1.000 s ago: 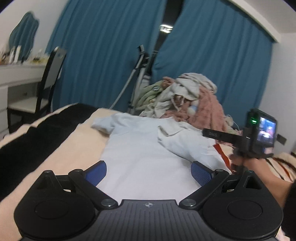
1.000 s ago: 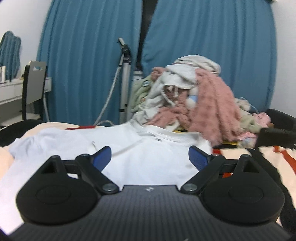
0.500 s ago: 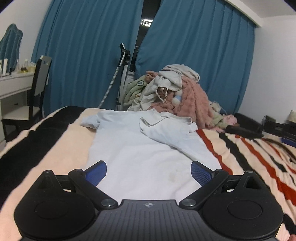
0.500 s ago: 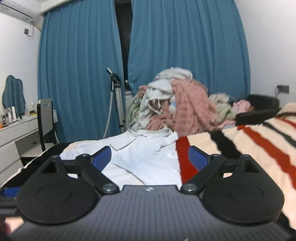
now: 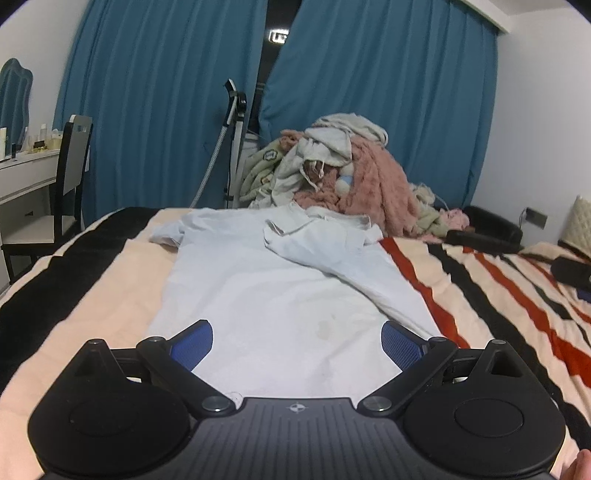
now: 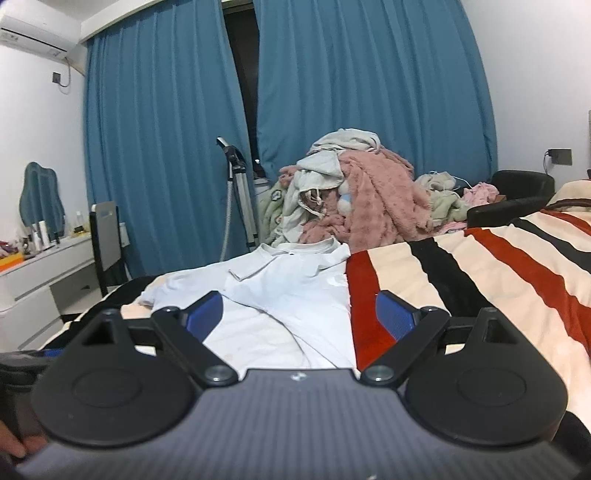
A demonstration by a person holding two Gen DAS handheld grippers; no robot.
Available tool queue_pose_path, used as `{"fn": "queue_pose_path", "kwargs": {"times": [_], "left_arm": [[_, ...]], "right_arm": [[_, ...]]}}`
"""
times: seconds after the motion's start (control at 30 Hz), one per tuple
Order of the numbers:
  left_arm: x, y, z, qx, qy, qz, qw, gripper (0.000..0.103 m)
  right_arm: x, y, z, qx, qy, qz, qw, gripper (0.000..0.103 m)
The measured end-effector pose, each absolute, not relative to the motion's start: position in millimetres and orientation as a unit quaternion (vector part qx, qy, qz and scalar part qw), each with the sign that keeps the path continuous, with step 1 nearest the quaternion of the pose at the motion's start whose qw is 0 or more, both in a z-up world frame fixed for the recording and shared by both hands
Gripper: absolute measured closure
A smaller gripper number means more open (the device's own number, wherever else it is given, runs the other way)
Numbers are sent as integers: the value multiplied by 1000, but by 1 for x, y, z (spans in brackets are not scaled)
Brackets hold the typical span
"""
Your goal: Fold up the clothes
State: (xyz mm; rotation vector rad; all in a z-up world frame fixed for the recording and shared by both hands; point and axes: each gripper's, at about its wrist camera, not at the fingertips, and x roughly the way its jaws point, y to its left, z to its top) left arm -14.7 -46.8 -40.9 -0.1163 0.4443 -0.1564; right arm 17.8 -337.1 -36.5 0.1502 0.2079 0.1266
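We see the white shirt lying flat on the striped blanket that covers the bed, its collar end toward the curtains and its right sleeve folded in across the chest, while the other sleeve lies spread toward the black band of the blanket. Our left gripper hangs over the near hem with its blue pads spread wide and nothing between them; our right gripper is likewise wide and empty, placed over the shirt's right edge where white cloth meets a red stripe. Beyond the collar a pile of clothes rises, pink fleece and grey and green pieces heaped together, and beside it stands a garment steamer before the blue curtains, which part on a dark gap. At the left sit a chair and a white dressing table with small bottles on it. Only the right wrist view shows the air conditioner high on the wall and a wall socket at the far right; only the left wrist view shows a bright light in the gap.
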Motion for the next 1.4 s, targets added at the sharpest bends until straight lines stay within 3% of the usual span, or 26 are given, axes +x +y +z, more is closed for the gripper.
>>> {"fn": "queue_pose_path", "kwargs": {"times": [0.07, 0.1, 0.13, 0.27, 0.33, 0.37, 0.53, 0.7, 1.07, 1.23, 1.33, 1.4], "left_arm": [[-13, -50, -44, -56, 227, -80, 969, 4], [-13, -51, -45, -55, 229, -81, 969, 4], [-13, -52, -45, -51, 229, -82, 969, 4], [-9, -54, -51, -38, 232, -77, 969, 4], [-3, -53, -55, -40, 244, -72, 966, 4], [0, -52, -57, -40, 250, -70, 965, 5], [4, -58, -60, -30, 260, -85, 961, 6], [1, -87, -61, -18, 269, -113, 956, 10], [10, -242, -84, -58, 323, -291, 899, 26], [9, -315, -115, -22, 353, -342, 871, 30], [7, -345, -139, 14, 375, -343, 861, 38], [5, -357, -152, 37, 386, -333, 859, 62]], "right_arm": [[15, -338, -36, 77, 102, 71, 989, 21], [14, -338, -35, 79, 103, 71, 989, 31], [13, -339, -35, 80, 103, 72, 989, 31], [12, -343, -32, 92, 99, 69, 988, 31], [11, -346, -30, 99, 97, 66, 988, 17], [11, -347, -29, 102, 96, 65, 988, 15], [4, -364, -22, 129, 84, 58, 986, 15], [-7, -422, -19, 252, 56, 57, 965, 15], [-22, -493, -34, 316, 5, -78, 946, 14], [-18, -498, -39, 292, -10, -102, 951, 14], [-15, -503, -45, 289, -8, -106, 951, 14], [-12, -507, -50, 289, -3, -103, 952, 14]]}}
